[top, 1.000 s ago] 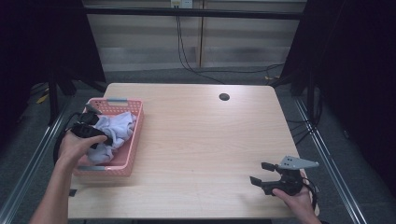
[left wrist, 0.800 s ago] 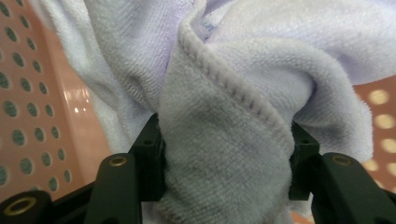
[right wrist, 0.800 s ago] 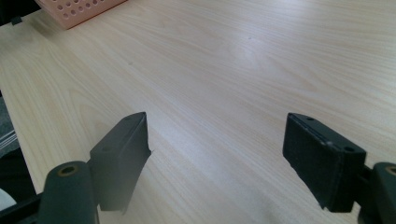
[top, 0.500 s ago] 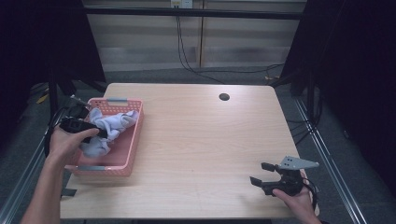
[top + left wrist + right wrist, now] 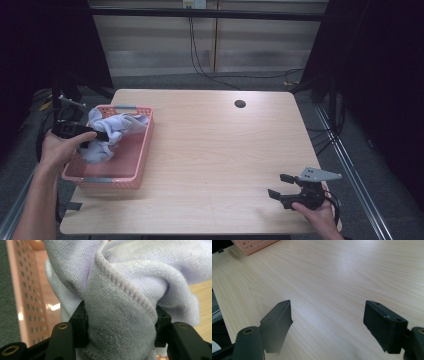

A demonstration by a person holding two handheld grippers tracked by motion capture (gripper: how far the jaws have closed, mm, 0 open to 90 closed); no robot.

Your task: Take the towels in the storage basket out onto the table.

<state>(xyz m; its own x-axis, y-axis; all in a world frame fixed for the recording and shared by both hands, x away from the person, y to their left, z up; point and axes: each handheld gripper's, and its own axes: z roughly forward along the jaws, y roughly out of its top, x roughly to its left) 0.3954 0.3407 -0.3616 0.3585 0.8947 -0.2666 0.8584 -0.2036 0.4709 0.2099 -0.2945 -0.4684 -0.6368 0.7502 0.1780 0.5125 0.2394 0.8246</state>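
A pale lilac towel (image 5: 111, 131) hangs bunched over the pink perforated basket (image 5: 135, 170) at the table's left. My left gripper (image 5: 95, 136) is shut on a thick fold of it and holds it above the basket floor. In the left gripper view the towel (image 5: 130, 297) bulges between both jaws, and the pink basket wall (image 5: 30, 297) shows behind it. My right gripper (image 5: 279, 186) rests near the table's front right corner. It is open, with bare wood between its jaws (image 5: 327, 322).
The light wooden table (image 5: 215, 150) has a round cable hole (image 5: 240, 104) at its far middle. Dark floor and black stands lie around the table. A corner of the pink basket (image 5: 252, 246) shows at the top left of the right gripper view.
My left hand has risen and drawn left, lifting the towel up out of the basket. The right gripper has not moved.
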